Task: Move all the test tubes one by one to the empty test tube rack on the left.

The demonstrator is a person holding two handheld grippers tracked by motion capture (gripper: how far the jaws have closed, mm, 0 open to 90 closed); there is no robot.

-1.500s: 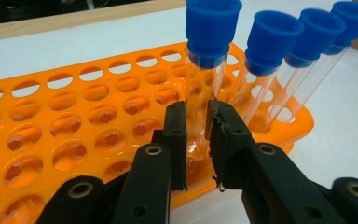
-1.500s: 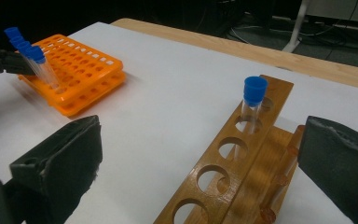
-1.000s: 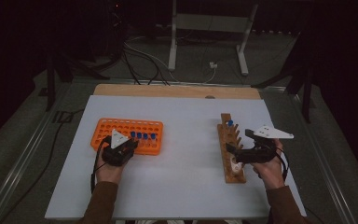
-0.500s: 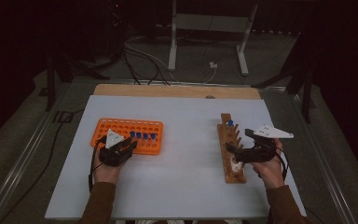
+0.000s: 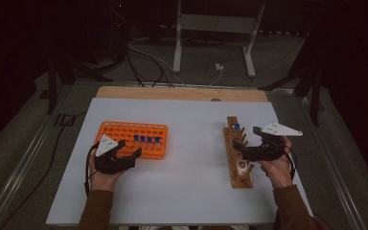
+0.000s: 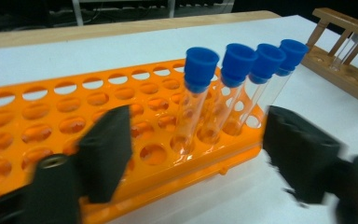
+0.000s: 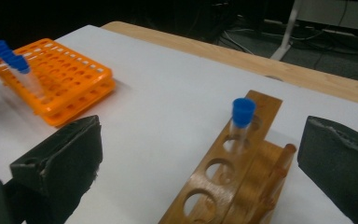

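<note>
An orange tube rack lies at the left of the white table, with several blue-capped glass tubes upright in its near-right holes. My left gripper is at the rack's near edge. Its jaws have just been opening and now stand wide. In the left gripper view the tubes stand beyond the spread left gripper, untouched by its pads. A wooden rack lies at the right, with one blue-capped tube in it. My right gripper hovers open over it, nothing between its jaws.
The table's wooden far edge runs along the back. Cables and a metal stand's legs lie on the dark floor behind. In the right gripper view the wooden rack's bare holes sit below the tube; the orange rack lies far left.
My left gripper's jaws have spread apart and the hand has drawn back a little from the tubes toward the near side. The right hand has kept still.
</note>
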